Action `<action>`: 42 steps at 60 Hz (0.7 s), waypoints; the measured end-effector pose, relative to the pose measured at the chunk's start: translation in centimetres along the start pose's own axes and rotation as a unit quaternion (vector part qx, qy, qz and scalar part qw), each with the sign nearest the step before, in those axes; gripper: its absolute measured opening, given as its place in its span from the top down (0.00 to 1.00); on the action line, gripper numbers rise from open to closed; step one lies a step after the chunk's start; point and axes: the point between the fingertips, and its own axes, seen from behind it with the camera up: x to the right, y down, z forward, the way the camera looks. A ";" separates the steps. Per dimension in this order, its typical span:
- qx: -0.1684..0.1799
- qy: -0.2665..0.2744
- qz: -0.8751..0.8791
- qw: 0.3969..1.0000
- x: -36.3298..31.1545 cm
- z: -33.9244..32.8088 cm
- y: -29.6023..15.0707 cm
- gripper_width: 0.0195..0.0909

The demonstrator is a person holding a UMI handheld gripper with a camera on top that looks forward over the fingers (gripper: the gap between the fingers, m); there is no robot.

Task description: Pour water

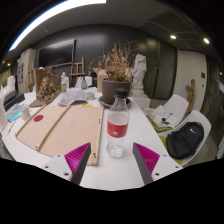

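A clear plastic water bottle (pixel 118 127) with a red label and a white cap stands upright on the white table (pixel 110 170), just ahead of my fingers and centred between their lines. My gripper (pixel 112 162) is open, its magenta pads (pixel 147 156) spread wide on either side, with nothing between them. The bottle is apart from both fingers. A white cup-like object (pixel 71 96) sits farther back on the left.
Wooden boards (pixel 62 125) lie left of the bottle. A dark pot with dried plants (pixel 116 85) stands behind it. White chairs (pixel 172 108) and a black bag (pixel 185 141) are to the right. Clutter lines the table's left side.
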 end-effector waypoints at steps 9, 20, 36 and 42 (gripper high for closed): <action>0.032 -0.006 0.000 0.999 1.4 5.9 -0.5 0.07; 0.045 0.005 0.011 0.999 1.4 11.2 -0.2 0.30; 0.062 0.059 0.026 0.996 2.9 12.9 -0.5 0.95; 0.062 0.066 0.006 0.996 2.4 12.9 -1.5 0.95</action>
